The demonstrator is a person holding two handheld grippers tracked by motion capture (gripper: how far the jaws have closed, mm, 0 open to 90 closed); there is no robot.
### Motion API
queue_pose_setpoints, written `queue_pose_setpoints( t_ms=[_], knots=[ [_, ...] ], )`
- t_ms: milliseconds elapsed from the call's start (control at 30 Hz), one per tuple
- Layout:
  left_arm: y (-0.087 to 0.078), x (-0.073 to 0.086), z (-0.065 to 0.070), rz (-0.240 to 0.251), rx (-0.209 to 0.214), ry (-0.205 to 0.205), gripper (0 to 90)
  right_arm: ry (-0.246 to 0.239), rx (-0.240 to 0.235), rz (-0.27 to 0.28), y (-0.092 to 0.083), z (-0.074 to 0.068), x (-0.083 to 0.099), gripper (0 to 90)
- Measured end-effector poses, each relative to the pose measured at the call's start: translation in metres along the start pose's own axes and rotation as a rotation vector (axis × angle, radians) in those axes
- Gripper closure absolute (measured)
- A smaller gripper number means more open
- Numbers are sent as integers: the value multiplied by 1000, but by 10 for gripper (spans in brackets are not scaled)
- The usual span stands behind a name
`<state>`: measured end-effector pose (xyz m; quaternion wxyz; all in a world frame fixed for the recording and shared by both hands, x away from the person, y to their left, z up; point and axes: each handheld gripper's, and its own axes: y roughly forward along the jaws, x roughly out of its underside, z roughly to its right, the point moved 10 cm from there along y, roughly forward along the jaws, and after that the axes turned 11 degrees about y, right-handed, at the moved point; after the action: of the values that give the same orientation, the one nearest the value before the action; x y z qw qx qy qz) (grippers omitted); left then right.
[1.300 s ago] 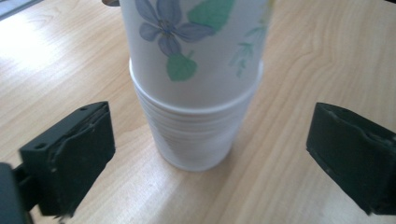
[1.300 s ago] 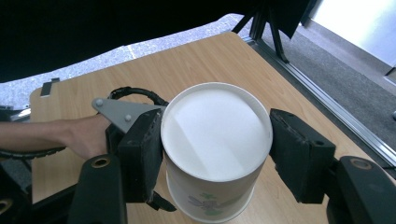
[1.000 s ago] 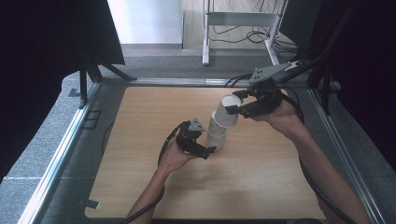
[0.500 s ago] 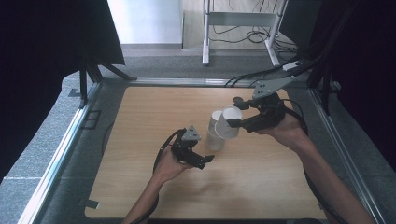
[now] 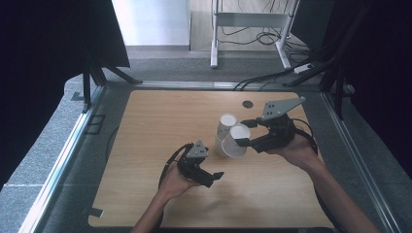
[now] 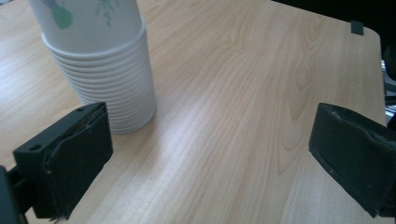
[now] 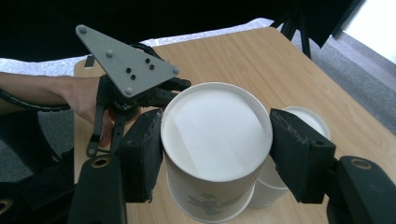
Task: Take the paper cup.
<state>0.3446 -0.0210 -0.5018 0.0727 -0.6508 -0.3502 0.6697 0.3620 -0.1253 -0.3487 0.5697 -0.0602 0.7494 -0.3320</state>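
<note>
My right gripper (image 7: pixel 217 151) grasps a white paper cup (image 7: pixel 215 149) at its stiff base rim; thin walls crush easily. Left gripper (image 6: pixel 224 154) released.

A light wooden table (image 5: pixel 145 194) carries a stack of paper cups (image 5: pixel 224 138); nothing else rests there.

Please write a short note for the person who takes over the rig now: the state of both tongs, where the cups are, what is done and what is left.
Right tongs: shut on one paper cup, upside down, held off the stack.
Left tongs: open, holding nothing, beside the stack of cups.
The stack stands upside down on the wooden table, near its middle.
Done: one cup is separated from the stack.
Left: probably set this cup down on the table, then take the next one.
</note>
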Motion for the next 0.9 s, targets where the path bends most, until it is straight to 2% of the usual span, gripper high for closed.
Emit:
queue_pose_setpoints(
  t_ms=[200, 300, 433, 600, 867, 900],
  knots=[
    [2, 9, 6, 10, 3, 10, 0, 4, -14, 2, 7, -4, 12, 372],
    [3, 12, 8, 24, 4, -3, 0, 1, -16, -4, 10, -6, 19, 372],
    [4, 18, 9, 6, -8, 10, 4, 6, -23, -8, 17, -8, 29, 372],
    [7, 20, 12, 11, -12, 6, 13, 10, -32, -15, 28, -10, 44, 372],
    [14, 22, 20, 26, 9, -3, 26, 36, -57, -10, 42, -12, 65, 372],
    [16, 22, 22, 35, 22, -6, 26, 42, -62, -7, 44, -12, 67, 372]
  ],
)
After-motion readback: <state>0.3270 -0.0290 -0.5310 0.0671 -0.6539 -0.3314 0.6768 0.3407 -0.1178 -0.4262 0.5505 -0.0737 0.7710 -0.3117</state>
